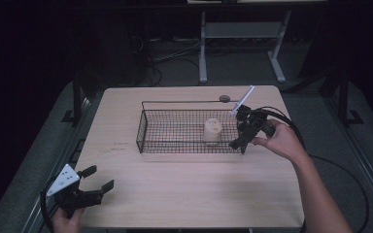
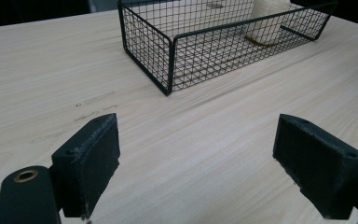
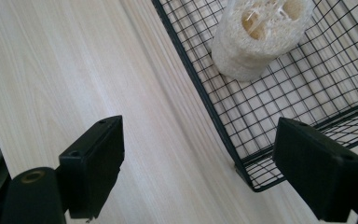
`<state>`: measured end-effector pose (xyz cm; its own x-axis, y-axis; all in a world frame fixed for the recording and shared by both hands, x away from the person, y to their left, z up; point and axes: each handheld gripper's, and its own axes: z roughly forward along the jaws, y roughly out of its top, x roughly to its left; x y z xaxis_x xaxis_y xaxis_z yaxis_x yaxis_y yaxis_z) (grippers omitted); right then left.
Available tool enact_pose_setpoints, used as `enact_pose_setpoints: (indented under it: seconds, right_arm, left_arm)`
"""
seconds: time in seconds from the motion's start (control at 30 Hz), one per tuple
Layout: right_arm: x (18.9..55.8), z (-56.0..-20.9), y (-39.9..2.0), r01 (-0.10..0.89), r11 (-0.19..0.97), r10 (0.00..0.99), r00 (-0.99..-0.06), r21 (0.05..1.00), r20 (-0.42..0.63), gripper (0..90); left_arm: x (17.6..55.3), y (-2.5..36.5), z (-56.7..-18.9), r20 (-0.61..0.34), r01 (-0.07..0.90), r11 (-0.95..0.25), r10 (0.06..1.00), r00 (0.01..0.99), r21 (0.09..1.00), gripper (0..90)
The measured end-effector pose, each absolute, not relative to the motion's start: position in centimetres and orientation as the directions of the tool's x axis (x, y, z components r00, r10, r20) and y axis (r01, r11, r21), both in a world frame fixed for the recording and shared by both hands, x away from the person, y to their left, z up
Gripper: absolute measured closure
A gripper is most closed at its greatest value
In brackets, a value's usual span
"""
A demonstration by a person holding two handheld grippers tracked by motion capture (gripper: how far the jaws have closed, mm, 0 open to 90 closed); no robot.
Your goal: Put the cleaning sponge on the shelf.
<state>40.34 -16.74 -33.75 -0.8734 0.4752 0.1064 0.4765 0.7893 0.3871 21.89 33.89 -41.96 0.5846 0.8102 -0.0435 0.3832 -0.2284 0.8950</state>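
Note:
A black wire basket [image 1: 141, 130] stands in the middle of the wooden table. Upright in its right part is a pale loofah piece [image 1: 212, 131], with holes showing in its top. My right gripper [image 1: 239, 130] hangs open at the basket's right end, just above its corner. In the right gripper view the basket's rim [image 3: 204, 97] runs between the jaws of the right gripper [image 3: 198, 163], and the loofah [image 3: 256, 32] lies beyond them. My left gripper [image 1: 100, 177] is open near the table's front left corner, far from the basket [image 2: 168, 60]. Nothing sits between the left gripper's [image 2: 196, 158] jaws.
A small dark round object [image 1: 225, 98] lies on the table behind the basket. A white strip [image 1: 244, 99] slants up beside the right gripper. Cables and a metal frame [image 1: 203, 48] stand on the floor beyond the table's far edge.

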Motion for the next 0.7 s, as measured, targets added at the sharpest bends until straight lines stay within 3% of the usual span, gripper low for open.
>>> enact_pose_setpoints:
  seconds: [0.7]
  right_arm:
    - [37.5,-35.3,-18.3,0.480,0.786,0.478,-0.871,0.390,0.109,15.5]
  left_arm:
    - [21.9,33.8,-42.0,-0.041,0.383,-0.236,0.806,0.590,0.893,13.8]
